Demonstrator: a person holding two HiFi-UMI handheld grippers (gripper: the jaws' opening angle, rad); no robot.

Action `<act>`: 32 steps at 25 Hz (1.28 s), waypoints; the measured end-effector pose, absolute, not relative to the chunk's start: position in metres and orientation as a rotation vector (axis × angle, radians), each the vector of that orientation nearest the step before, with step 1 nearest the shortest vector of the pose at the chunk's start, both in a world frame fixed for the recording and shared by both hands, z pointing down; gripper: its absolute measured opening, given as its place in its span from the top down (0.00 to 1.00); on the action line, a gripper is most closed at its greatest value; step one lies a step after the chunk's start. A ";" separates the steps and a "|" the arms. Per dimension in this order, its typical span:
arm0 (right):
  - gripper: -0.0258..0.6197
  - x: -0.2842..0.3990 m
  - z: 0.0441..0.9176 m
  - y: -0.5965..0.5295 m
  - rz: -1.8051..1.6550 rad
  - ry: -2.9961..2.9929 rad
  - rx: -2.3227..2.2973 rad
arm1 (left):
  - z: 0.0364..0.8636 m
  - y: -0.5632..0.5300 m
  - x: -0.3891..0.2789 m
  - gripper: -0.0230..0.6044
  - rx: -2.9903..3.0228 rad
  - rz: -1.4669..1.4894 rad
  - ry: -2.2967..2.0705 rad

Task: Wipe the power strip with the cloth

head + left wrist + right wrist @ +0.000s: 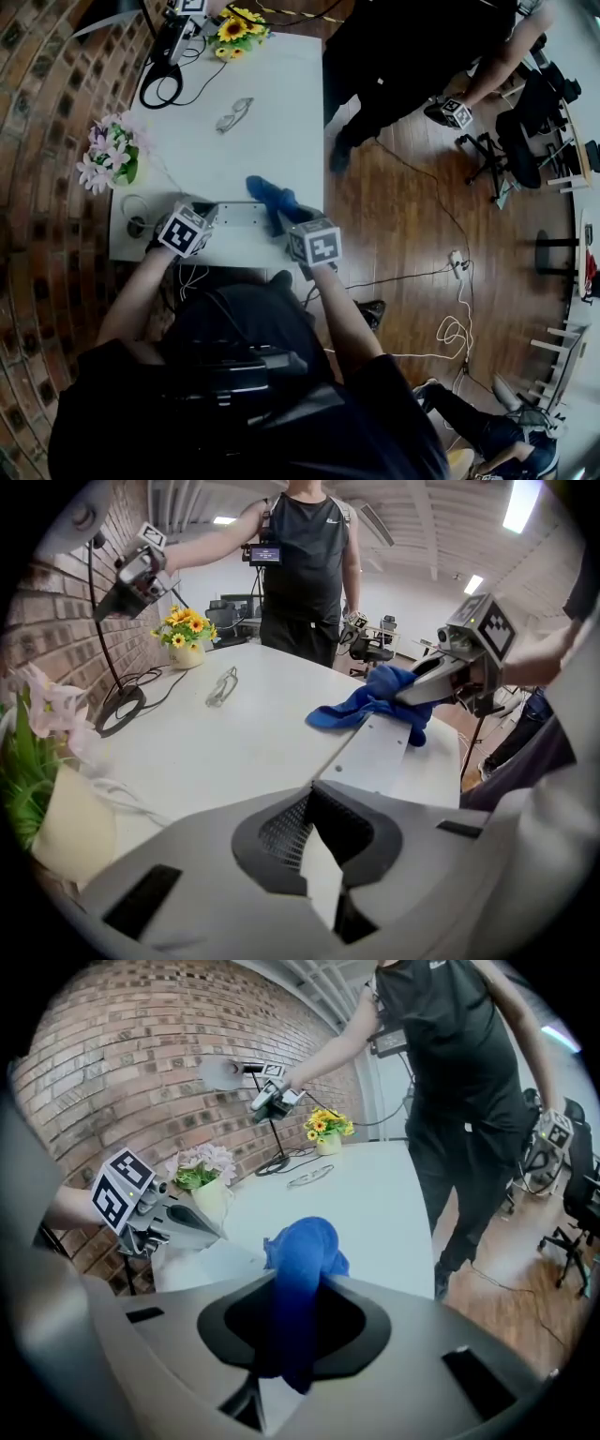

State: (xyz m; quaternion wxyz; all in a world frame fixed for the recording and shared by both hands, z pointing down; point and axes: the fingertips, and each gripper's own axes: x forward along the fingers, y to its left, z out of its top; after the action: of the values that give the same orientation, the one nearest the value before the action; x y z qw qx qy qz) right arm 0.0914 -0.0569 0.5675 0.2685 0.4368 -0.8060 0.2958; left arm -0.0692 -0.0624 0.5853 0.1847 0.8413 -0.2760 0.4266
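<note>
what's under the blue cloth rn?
One end of the power strip, lying on the white table. The cloth, pinched in the right gripper, hides that end's surface.

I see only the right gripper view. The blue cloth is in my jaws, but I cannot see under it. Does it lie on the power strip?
Observer: Yes. In the left gripper view the cloth lies over the far end of the strip, under the right gripper.
Operator: Does the left gripper hold the strip?
Observer: It seems so. The left gripper has its jaws closed at the strip's near end, and something white shows between them.
</note>
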 end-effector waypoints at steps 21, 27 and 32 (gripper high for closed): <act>0.82 0.100 0.565 -0.063 0.810 -2.179 1.272 | 0.582 -0.069 -0.070 0.95 2.381 1.212 -0.798; 0.82 0.104 0.566 -0.058 0.834 -2.209 1.274 | 0.588 -0.065 -0.071 0.95 2.340 1.214 -0.816; 0.82 0.111 0.570 -0.059 0.856 -2.190 1.267 | 0.586 -0.063 -0.069 0.95 2.316 1.211 -0.824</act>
State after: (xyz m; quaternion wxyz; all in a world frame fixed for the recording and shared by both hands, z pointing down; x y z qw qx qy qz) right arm 0.1111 -0.0588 0.5704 0.2331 0.4612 -0.7974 0.3118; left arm -0.0687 -0.0630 0.5862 0.1994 0.8282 -0.2948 0.4330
